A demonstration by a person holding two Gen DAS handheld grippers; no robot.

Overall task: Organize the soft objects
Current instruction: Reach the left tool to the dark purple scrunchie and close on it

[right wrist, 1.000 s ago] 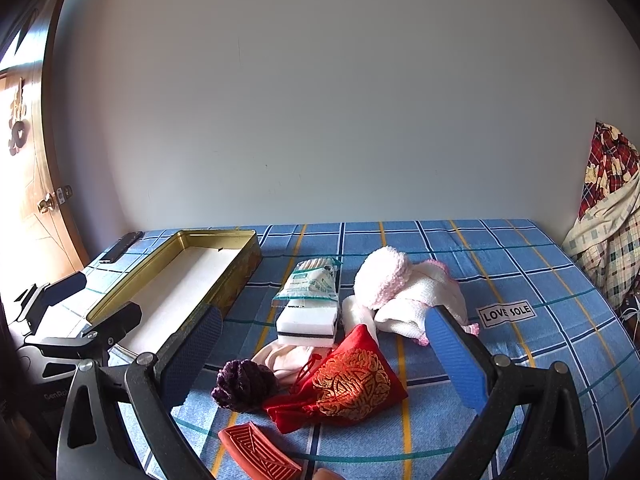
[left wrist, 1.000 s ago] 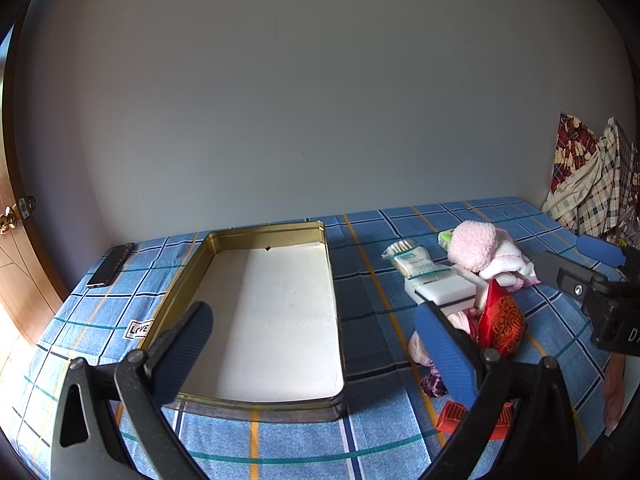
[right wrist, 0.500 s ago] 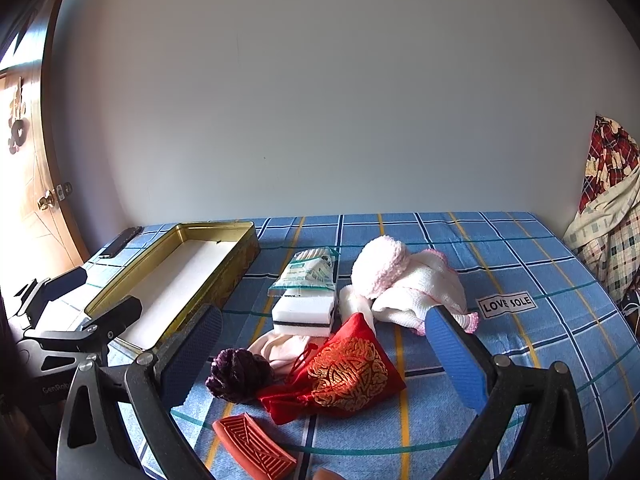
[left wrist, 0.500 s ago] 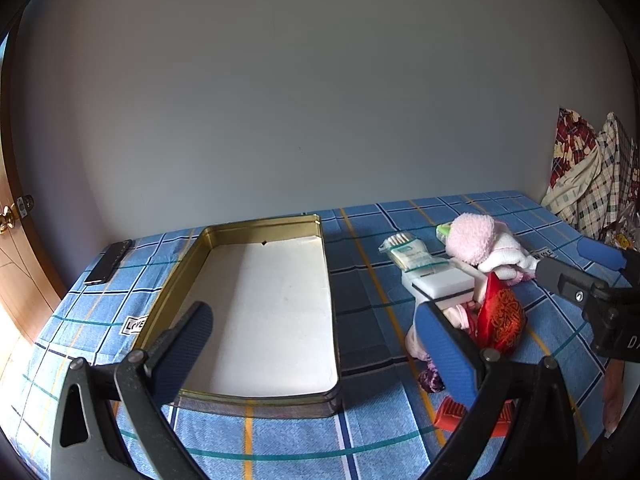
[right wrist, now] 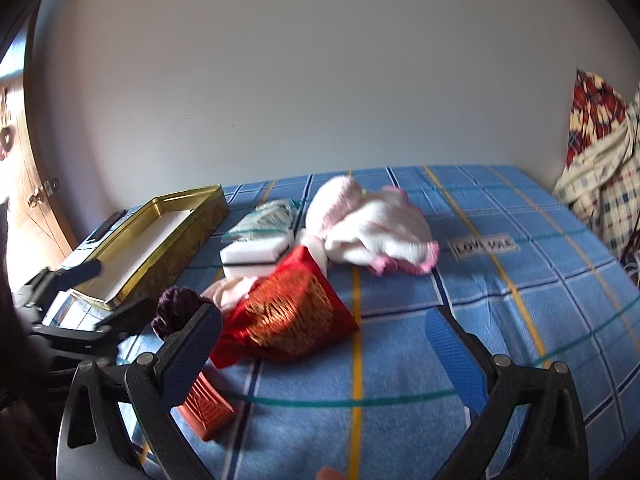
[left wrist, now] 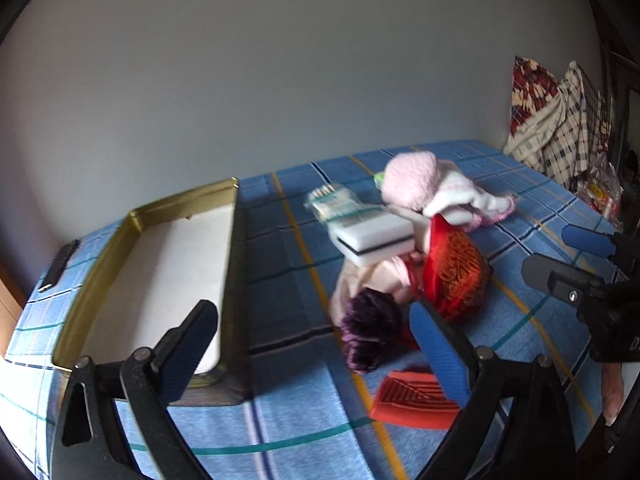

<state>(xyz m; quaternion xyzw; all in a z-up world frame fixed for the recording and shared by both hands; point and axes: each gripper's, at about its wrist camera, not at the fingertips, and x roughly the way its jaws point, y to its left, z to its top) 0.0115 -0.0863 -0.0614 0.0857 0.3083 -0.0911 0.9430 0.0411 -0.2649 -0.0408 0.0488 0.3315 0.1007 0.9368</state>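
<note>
Soft objects lie in a loose pile on a bed (right wrist: 500, 300) covered with a blue plaid sheet. In the right wrist view the pile sits left of centre: a red pouch (right wrist: 288, 312) with gold pattern lies nearest the camera, its long axis running from lower left to upper right of the frame and its pointed corner aimed toward the wall. Touching its upper edge is a white sponge block (right wrist: 254, 256), long axis roughly horizontal, with a clear packet (right wrist: 266, 218) resting on top. A pink and white fluffy cloth (right wrist: 368, 228) lies just right of the block. A dark purple ball (right wrist: 178, 310) sits at the pouch's left, beside the left finger pad. An orange ribbed piece (right wrist: 206, 410) lies at lower left.

Right gripper (right wrist: 324, 356) has its jaws wide apart and grips nothing; the pouch lies just ahead of the gap, toward the left finger.

In the left wrist view the left gripper (left wrist: 316, 354) likewise has jaws spread wide and empty. The purple ball (left wrist: 370, 332) lies just inside the right finger pad, with the pouch (left wrist: 456, 276) beyond it. A gold tin (left wrist: 140, 216) with white interior occupies the left of the frame, long axis running away toward the wall, its near corner behind the left finger. Motion blur softens both views.
</note>
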